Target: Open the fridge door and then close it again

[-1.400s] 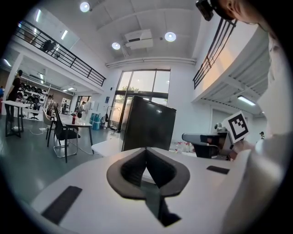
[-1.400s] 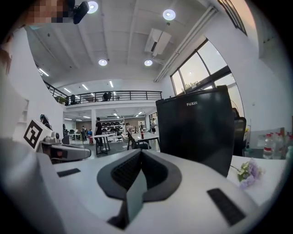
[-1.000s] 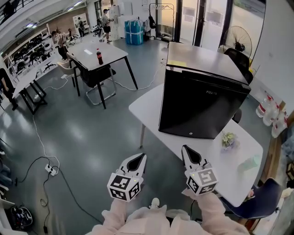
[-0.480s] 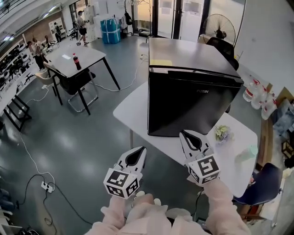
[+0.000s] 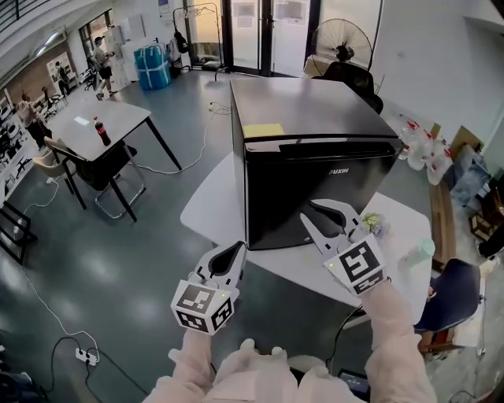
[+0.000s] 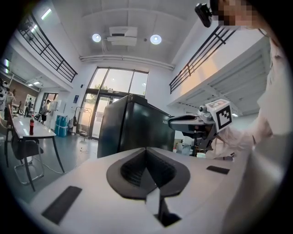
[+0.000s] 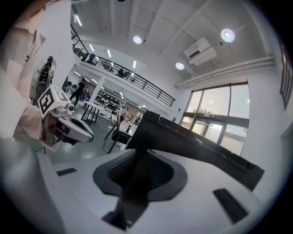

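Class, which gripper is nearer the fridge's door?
Right. The right gripper, its empty jaws just opening, is close before the fridge door; the left gripper is farther back, to its left.

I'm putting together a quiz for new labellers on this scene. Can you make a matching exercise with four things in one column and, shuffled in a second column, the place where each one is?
Things
1. fridge
2. yellow note
3. cola bottle
4. fan

Places
A. on the far table at the left
B. on the fridge's top, near its front edge
C. beyond the fridge, by the glass doors
D. on the white table in front of the person

Pairs: 1-D, 2-B, 3-A, 4-C
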`<action>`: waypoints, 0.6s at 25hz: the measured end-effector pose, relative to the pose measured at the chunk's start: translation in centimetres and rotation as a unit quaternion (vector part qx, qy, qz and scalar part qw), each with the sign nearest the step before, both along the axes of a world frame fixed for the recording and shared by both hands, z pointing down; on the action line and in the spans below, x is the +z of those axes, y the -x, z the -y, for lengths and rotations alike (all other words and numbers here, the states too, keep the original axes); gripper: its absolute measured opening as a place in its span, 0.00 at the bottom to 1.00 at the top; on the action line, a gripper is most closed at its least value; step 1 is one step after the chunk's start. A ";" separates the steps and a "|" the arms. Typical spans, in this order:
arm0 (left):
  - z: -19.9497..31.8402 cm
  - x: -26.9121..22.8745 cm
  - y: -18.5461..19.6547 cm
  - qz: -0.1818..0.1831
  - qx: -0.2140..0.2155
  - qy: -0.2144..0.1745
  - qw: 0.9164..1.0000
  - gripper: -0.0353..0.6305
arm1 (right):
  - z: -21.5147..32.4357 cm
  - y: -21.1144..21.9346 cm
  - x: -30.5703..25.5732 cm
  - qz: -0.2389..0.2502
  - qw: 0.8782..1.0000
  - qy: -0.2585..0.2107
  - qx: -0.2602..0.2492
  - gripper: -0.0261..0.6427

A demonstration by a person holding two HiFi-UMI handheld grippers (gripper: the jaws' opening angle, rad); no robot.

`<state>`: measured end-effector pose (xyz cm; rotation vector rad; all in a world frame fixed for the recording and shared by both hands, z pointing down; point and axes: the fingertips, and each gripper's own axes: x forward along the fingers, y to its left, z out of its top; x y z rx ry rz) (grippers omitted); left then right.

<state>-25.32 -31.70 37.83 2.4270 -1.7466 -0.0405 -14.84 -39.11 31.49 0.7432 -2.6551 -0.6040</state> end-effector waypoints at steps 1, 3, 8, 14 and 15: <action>0.3 -0.4 0.3 0.001 0.003 -0.003 1.000 0.07 | 0.3 0.3 -0.4 -0.009 1.000 -0.008 0.000 0.17; 1.0 -1.0 0.9 0.001 0.009 -0.010 1.000 0.07 | 0.9 0.7 -1.5 -0.026 0.999 -0.028 0.005 0.20; 2.3 -1.9 1.7 0.007 0.035 -0.015 0.999 0.07 | 2.3 1.8 -4.3 -0.066 0.995 -0.074 0.021 0.25; 4.1 -3.0 2.6 0.031 0.059 -0.026 0.997 0.07 | 4.0 3.1 -5.8 -0.173 0.977 -0.124 0.026 0.30; 4.4 -3.2 2.8 0.032 0.061 -0.028 0.997 0.07 | 4.3 3.3 -5.7 -0.202 0.970 -0.131 0.025 0.30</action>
